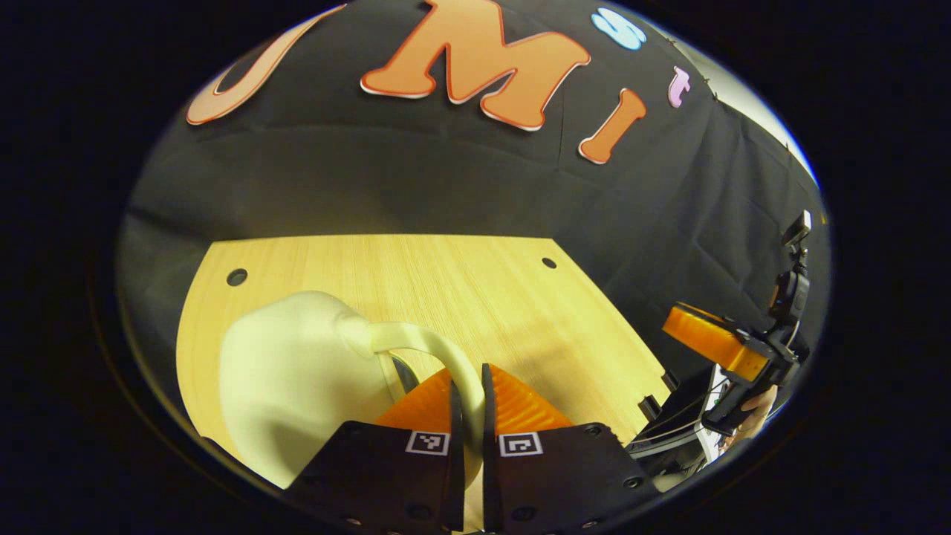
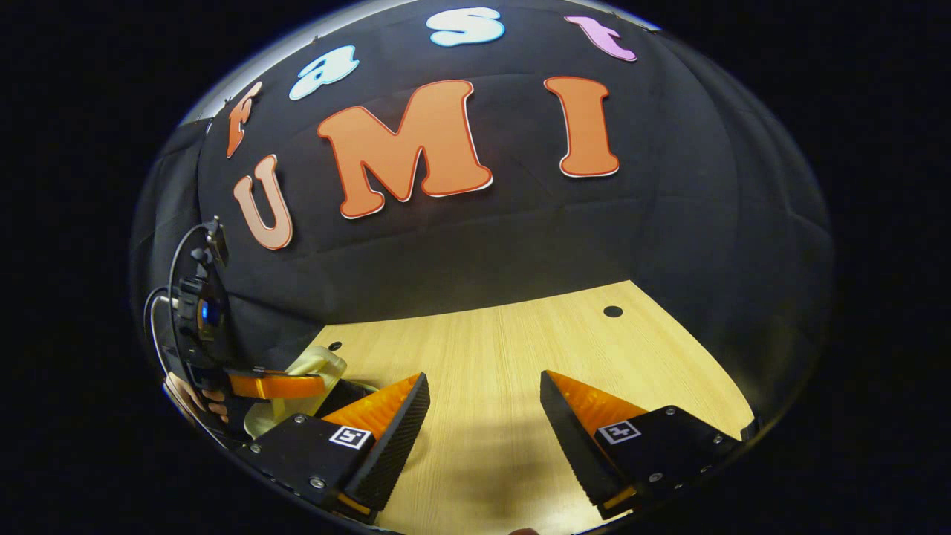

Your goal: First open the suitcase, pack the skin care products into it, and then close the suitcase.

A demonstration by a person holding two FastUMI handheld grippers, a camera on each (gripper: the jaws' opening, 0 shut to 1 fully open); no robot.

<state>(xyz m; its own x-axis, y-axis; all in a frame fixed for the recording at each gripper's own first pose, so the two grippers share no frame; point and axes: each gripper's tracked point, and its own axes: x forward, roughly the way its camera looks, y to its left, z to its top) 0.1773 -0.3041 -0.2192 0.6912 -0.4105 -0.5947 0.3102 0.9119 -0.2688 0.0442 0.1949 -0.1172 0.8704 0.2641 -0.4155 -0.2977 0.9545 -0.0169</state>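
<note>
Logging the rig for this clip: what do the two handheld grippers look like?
Each gripper, the left gripper and the right gripper, has two wedge-shaped ribbed fingers on black bolted plates, each plate carrying a square black-and-white marker. Seen from across, each carries a black camera on top, the left with looping black cables.

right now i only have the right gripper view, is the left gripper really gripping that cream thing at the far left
observer: yes. In the left gripper view the left gripper has both fingers pressed on the curved cream handle of the rounded cream plastic case.
operator: is the case open at all
observer: no opening shows from there, just a smooth shell resting on the light wooden table; I cannot see its far side.
operator: how does my gripper look from there
observer: the right gripper shows at the far right of that view, held by a hand.
</note>
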